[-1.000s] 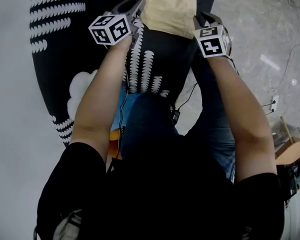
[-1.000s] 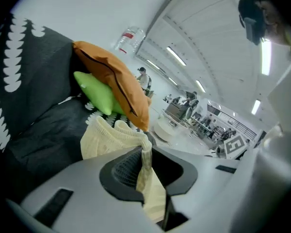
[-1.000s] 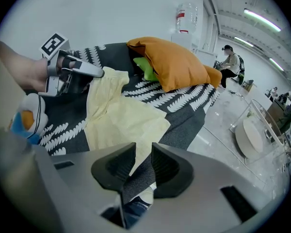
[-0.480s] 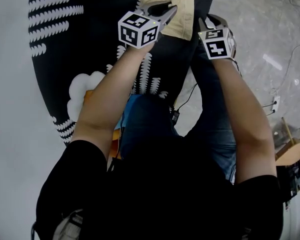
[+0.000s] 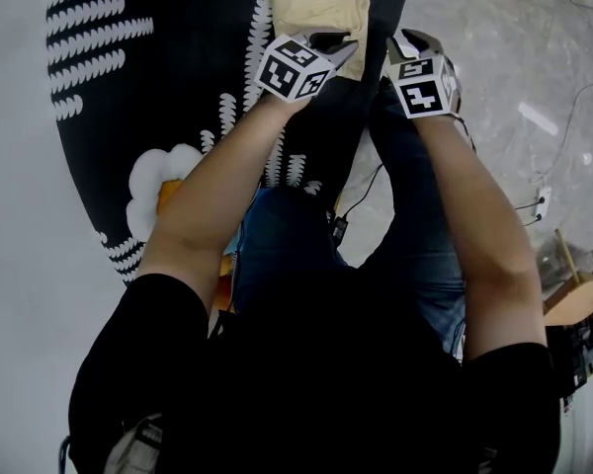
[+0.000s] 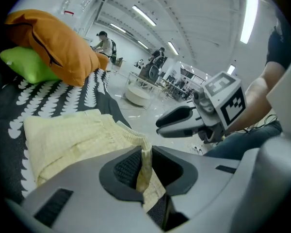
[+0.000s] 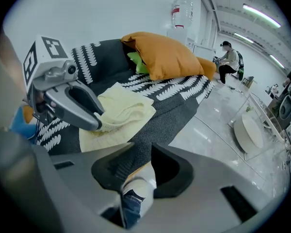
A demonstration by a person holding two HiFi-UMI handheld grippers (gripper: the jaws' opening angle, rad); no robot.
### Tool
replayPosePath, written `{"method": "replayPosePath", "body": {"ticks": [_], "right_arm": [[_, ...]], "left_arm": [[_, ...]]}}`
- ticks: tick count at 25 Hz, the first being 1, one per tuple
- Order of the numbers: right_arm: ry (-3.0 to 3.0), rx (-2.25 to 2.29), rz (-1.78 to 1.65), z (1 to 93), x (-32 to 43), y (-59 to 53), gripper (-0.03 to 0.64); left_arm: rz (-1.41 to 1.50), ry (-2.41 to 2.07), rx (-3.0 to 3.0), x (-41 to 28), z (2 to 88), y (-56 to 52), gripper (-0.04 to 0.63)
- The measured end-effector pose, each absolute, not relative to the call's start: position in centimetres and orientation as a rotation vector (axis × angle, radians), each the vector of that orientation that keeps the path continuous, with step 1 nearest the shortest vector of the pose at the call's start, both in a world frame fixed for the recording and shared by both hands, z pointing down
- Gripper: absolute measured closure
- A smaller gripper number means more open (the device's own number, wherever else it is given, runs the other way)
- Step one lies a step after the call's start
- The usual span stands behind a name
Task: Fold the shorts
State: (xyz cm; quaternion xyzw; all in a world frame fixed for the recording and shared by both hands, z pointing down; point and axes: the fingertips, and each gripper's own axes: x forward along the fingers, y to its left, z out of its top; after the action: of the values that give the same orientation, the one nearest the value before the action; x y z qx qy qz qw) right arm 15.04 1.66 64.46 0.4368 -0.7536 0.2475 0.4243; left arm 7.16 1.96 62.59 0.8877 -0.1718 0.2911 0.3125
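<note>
The pale yellow shorts [image 5: 316, 3] lie partly folded on a black blanket [image 5: 178, 97] printed with white leaf shapes, close to the blanket's edge where it meets the grey floor [image 5: 514, 67]. One layer is doubled over another, and the ribbed waistband is lifted a little off the blanket on the side facing the person.

The left gripper [image 6: 144, 166] has that waistband in its jaws. They are closed almost together, and a thin fold of yellow cloth stands pinched between the two dark pads [image 6: 128, 166]. In the head view this gripper sits over the blanket at the near edge of the shorts, pointing slantwise down.

The right gripper [image 7: 145, 171] hangs at the blanket's edge, just beside the shorts' near corner and close to the left gripper without touching it. Its jaws stand slightly apart with no cloth between them. Through the gap only the blanket's rim and the person's blue jeans [image 5: 287, 235] show, and the left gripper's view shows a sliver of light between the two fingers.

At the far end of the blanket an orange pillow [image 7: 165, 55] leans over a bright green pillow [image 6: 26, 64], both well apart from the shorts.
</note>
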Motion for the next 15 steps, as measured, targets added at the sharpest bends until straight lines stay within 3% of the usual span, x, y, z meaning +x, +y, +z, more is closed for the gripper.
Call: {"method": "replayPosePath", "body": {"ticks": [6,15], "right_arm": [[-1.907,1.072,0.626,64.3,16.1,0.3,0.507],[-1.978,0.959,0.577,61.9,17.5,-5.0,0.506]], "left_arm": [[0.887,-0.396,2.266,7.4,65.3,3.8,0.495],[0.981,-0.290,2.087,8.6,64.6,4.8,0.397]]}}
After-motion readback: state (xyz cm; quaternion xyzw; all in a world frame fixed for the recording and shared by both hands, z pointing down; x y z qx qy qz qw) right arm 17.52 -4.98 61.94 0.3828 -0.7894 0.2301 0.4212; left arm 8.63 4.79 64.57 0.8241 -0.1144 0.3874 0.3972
